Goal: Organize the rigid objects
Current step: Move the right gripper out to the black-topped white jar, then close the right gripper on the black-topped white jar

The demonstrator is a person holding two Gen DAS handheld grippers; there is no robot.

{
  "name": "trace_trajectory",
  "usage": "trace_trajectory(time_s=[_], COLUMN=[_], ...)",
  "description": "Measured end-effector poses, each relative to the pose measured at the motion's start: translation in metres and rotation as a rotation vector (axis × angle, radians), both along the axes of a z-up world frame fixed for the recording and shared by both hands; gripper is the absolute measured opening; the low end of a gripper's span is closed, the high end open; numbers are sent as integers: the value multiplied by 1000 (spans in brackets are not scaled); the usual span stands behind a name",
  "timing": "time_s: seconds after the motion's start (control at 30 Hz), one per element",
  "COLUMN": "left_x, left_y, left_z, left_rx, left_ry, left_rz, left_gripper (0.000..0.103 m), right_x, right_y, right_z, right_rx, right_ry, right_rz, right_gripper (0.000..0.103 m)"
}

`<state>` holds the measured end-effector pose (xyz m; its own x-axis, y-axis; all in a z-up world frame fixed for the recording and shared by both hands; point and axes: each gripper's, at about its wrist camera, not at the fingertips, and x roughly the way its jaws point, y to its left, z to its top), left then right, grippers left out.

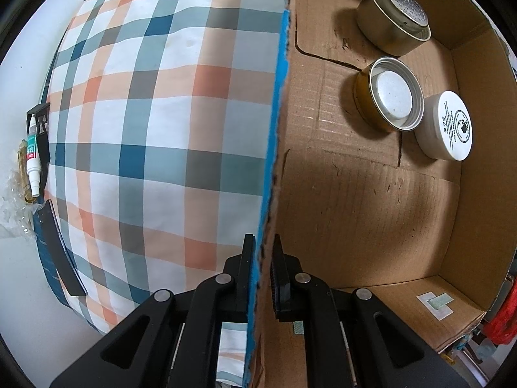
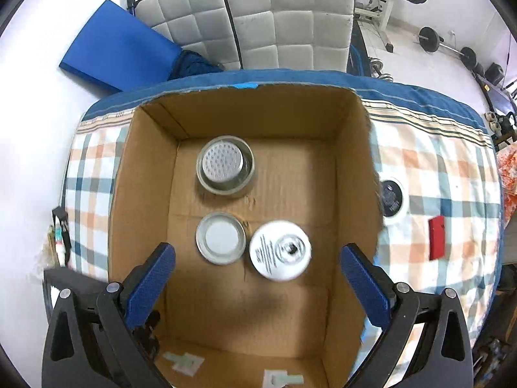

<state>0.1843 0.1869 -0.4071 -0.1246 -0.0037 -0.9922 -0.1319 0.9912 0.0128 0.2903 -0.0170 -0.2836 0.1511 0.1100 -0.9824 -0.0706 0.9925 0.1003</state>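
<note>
The left gripper [image 1: 263, 258] pinches the cardboard box [image 1: 468, 194] wall, steadying it. The right gripper [image 2: 258, 278], jaws wide and empty, hangs over the box floor, where the white jar [image 2: 280, 250] lies just beside the open tin [image 2: 220, 237], the perforated tin [image 2: 225, 165] at twelve o'clock. Next, the black-lidded jar [image 2: 392, 198] at three o'clock outside: keep that wall pinned.

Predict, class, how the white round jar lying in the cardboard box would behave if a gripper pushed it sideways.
The white round jar sits flat on its broad face, so it would probably slide, not roll. It looks low and squat, unlikely to tip. Its smooth shell may slip on the cardboard box floor.
</note>
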Motion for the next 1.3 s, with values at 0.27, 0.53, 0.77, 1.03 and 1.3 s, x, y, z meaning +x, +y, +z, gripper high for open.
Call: trace_trajectory(time_s=[0.27, 0.53, 0.77, 1.03, 1.3], left_x=[-3, -9, -9, -7, -4], left_y=[-3, 1, 10, 14, 11], left_z=[-2, 1, 1, 0, -1], left_rx=[4, -2, -7, -7, -9], left_ry=[-1, -6, -2, 4, 13], left_rz=[-3, 12, 33, 46, 44], left_gripper=[6, 6, 6, 7, 7], right_x=[-28, -36, -8, 42, 76], right_y=[-30, -116, -206, -217, -201], right_z=[11, 26, -20, -95, -142], right_rx=[44, 80, 112, 176, 169], right_ry=[5, -75, 9, 122, 198], right_rz=[-45, -253, -517, -637, -637], right_gripper=[103, 103, 103, 87, 85])
